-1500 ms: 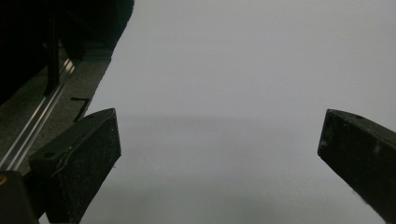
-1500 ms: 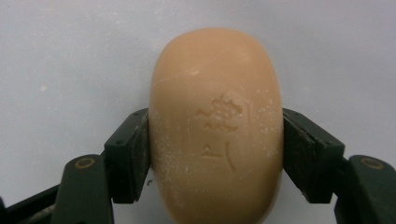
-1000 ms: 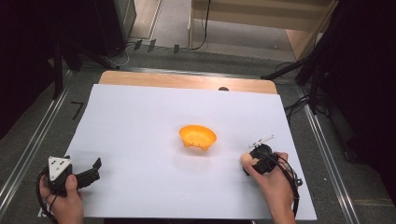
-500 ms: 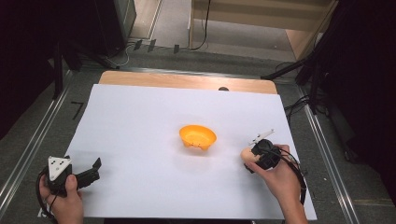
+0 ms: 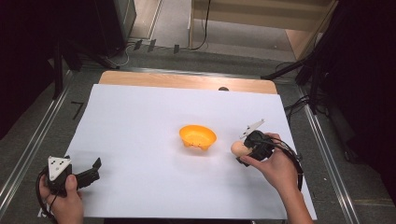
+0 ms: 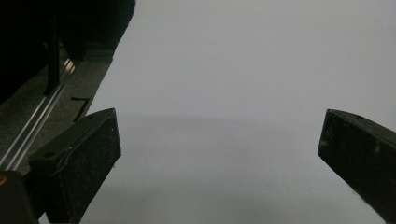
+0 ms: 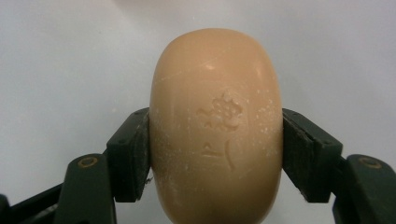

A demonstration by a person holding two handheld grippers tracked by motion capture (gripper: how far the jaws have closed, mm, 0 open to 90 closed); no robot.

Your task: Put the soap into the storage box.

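A tan oval bar of soap [image 7: 216, 126] with a stamped flower mark sits clamped between the two jaws of my right gripper [image 7: 216, 154]. From above, the soap [image 5: 238, 148] is held just right of an orange bowl [image 5: 197, 136] that stands on the white sheet, and the right gripper [image 5: 243, 151] hovers beside the bowl's right rim. My left gripper [image 5: 95, 169] rests at the sheet's near left corner, jaws wide apart. Between the left gripper's [image 6: 219, 154] jaws lies only bare white sheet.
A white sheet [image 5: 140, 121] covers most of the wooden table [image 5: 187, 80]. Metal rails [image 5: 32, 140] run along both sides, and cables [image 5: 299, 100] trail off the right side. Dark stands and equipment line the far left and right.
My right gripper has carried the soap up and to the left, closer to the orange bowl. The left gripper has stayed in place.
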